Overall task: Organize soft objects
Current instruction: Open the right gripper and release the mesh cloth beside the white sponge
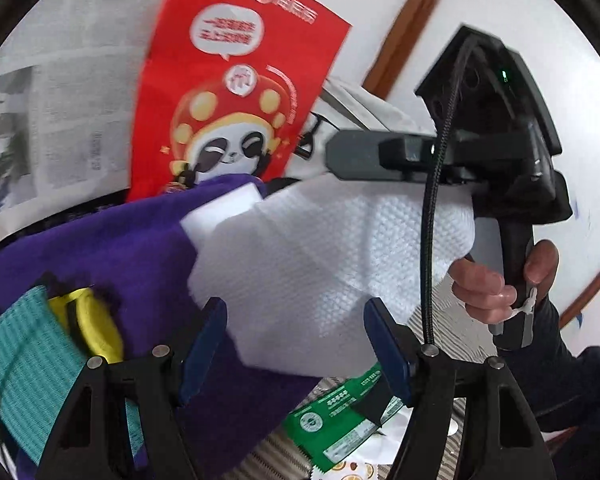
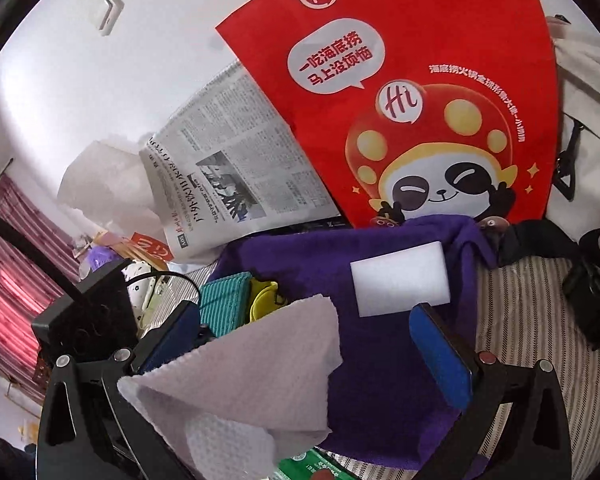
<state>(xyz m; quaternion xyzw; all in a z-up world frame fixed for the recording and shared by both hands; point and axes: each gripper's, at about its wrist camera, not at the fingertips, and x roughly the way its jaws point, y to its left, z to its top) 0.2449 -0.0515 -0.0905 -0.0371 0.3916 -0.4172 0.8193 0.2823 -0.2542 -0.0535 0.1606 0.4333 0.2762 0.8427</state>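
A white embossed paper towel (image 1: 312, 264) hangs in the air over a purple towel (image 2: 384, 344). In the left wrist view its lower edge sits between the blue pads of my left gripper (image 1: 296, 346), which stand apart and do not press it. My right gripper (image 2: 306, 344) is open wide, and the paper towel (image 2: 236, 384) drapes over its left finger. On the purple towel lie a white sponge block (image 2: 400, 284), a teal striped cloth (image 2: 224, 300) and a yellow item (image 2: 262, 300). A hand (image 1: 484, 284) holds the right gripper's handle.
A red panda-print bag (image 2: 400, 100) stands behind the purple towel, with a newspaper (image 2: 228, 172) to its left. A green packet (image 1: 340, 420) lies on the striped sheet (image 2: 520, 320). A white tote (image 2: 580, 128) and black straps (image 2: 540, 240) are at the right.
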